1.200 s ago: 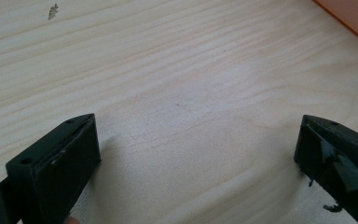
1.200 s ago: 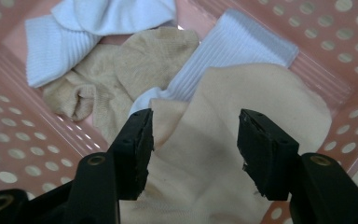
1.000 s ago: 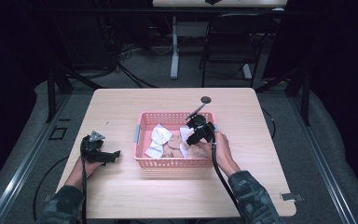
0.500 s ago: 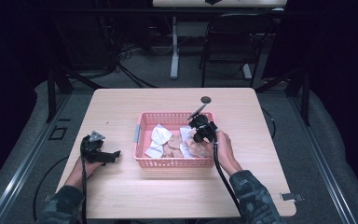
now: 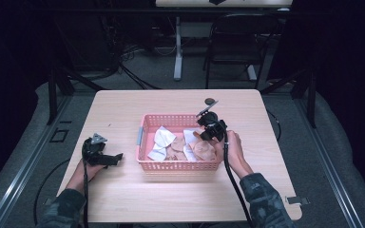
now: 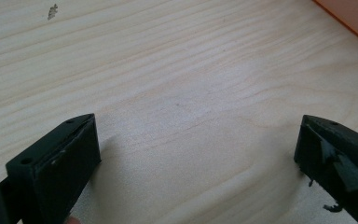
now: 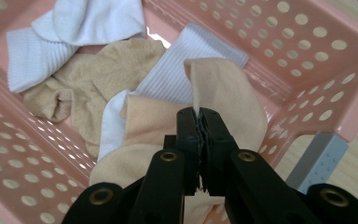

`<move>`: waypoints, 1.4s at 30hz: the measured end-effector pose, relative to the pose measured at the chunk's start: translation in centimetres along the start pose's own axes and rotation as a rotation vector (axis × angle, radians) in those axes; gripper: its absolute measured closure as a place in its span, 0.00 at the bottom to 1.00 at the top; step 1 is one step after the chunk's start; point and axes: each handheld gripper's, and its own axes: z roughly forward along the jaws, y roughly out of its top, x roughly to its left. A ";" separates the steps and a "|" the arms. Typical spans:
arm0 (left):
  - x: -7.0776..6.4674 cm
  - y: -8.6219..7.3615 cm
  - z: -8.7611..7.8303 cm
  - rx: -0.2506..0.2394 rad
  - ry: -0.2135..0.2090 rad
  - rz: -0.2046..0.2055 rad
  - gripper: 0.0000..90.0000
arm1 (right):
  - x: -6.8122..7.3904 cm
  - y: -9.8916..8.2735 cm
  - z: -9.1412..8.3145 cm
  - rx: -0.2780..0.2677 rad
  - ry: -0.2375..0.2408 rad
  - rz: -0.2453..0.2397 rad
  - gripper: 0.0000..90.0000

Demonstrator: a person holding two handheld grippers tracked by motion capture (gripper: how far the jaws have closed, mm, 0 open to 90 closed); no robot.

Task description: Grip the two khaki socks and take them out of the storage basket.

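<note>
1. Right gripper (image 7: 199,122) clamped on a peach sock (image 7: 226,95), lifted over the pink basket (image 7: 317,88).
2. White and tan socks (image 7: 74,28) lie in the basket.
3. Left gripper (image 6: 196,149) gapes wide over the bare table (image 6: 168,70), left of the basket.

A pink perforated plastic basket (image 5: 145,130) sits near the middle of a pale wooden table (image 5: 123,199), holding a loose heap of socks. A peach-coloured sock (image 7: 223,100) on the right side of the heap is pinched at its edge between the closed jaws of the right gripper (image 7: 199,122), its fabric standing up in a fold. White ribbed socks (image 7: 42,39) and tan socks (image 7: 88,88) lie crumpled beneath and beside it, inside the basket.
</note>
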 end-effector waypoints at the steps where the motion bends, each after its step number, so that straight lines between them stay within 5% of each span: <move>1: 0.0 0.0 0.0 0.000 0.000 0.000 0.00 | -0.1 0.1 -0.3 0.012 0.002 -0.013 0.97; 13: 0.0 0.0 0.0 0.000 0.000 0.000 0.00 | -0.5 0.5 -2.2 -0.037 0.048 0.005 0.97; 42: 0.0 0.0 0.0 0.000 0.000 0.000 0.00 | -1.0 2.4 -7.2 -0.092 0.035 -0.033 0.97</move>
